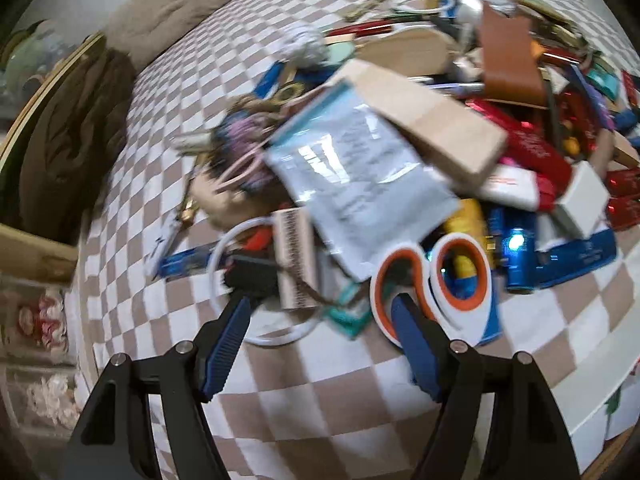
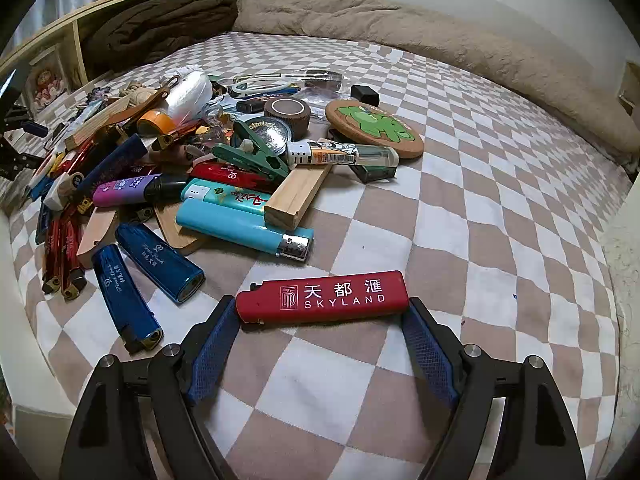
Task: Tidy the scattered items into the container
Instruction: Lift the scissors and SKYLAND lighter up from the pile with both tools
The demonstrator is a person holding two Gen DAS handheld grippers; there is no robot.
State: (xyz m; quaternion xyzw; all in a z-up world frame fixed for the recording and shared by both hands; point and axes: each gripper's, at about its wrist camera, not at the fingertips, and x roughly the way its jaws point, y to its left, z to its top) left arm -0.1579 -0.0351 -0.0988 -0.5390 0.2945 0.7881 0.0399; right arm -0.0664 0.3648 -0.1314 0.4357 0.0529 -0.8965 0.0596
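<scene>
Right gripper [image 2: 322,312] clamps the red flat plastic lighter [image 2: 322,297] lengthwise, just off the heap. Left gripper [image 1: 320,312], jaws apart and empty, hovers at the orange-and-white scissor handles [image 1: 432,280]. Heap of scattered clutter [image 2: 192,152] lies on the checkered bedcover [image 2: 460,220]. No container in view; nearly everything remains.

The red lighter [image 2: 322,297] reads "天都滙 SKYLAND" in white.

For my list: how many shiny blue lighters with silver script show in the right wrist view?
2: one lighter at the pile's near edge, another just left of it. Others may be hidden.
</scene>
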